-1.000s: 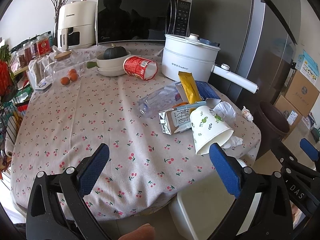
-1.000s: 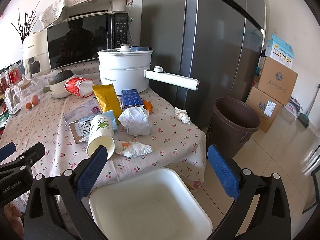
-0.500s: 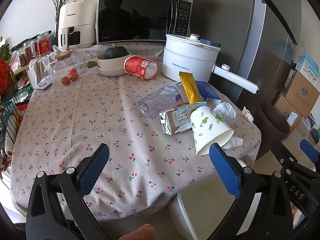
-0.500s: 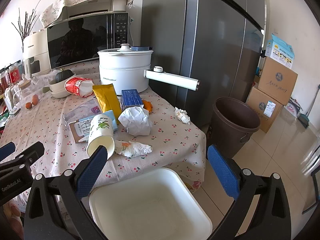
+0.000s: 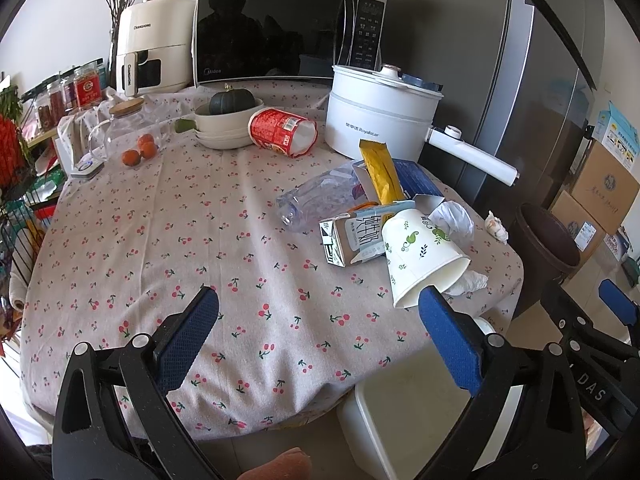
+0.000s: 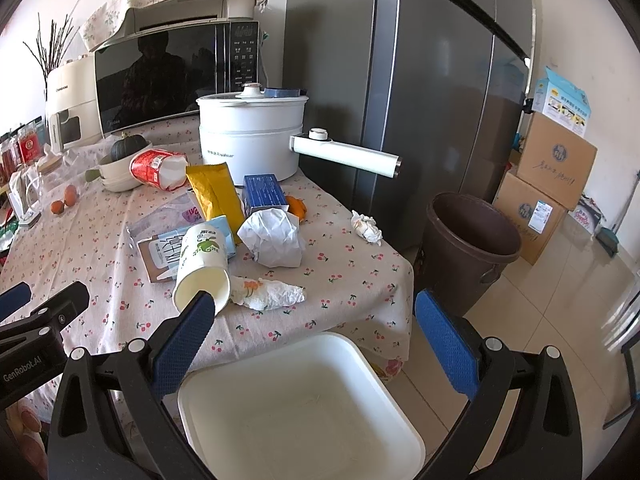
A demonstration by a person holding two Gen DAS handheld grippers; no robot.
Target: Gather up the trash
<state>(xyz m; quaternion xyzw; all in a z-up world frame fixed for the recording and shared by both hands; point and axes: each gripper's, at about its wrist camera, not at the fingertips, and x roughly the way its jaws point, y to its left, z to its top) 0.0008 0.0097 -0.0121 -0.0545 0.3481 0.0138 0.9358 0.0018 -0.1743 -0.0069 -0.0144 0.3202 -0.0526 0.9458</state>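
Trash lies on the cherry-print tablecloth (image 5: 160,240): a tipped paper cup (image 5: 420,256) (image 6: 202,268), a milk carton (image 5: 352,236), a crushed clear bottle (image 5: 320,196), a yellow packet (image 5: 380,170), a blue box (image 6: 264,194), crumpled white paper (image 6: 274,236), a tissue (image 6: 272,294), a small wad (image 6: 366,226) and a red noodle cup (image 5: 280,130). A brown bin (image 6: 472,248) stands on the floor by the fridge. My left gripper (image 5: 316,344) is open and empty above the near table edge. My right gripper (image 6: 312,344) is open and empty above a white tub (image 6: 300,404).
A white electric pot (image 5: 376,120) with a long handle, a microwave (image 5: 280,28), an air fryer (image 5: 152,44), stacked bowls holding a squash (image 5: 228,120), a glass jar and oranges (image 5: 138,150) stand at the back. Cardboard boxes (image 6: 548,184) sit beyond the bin.
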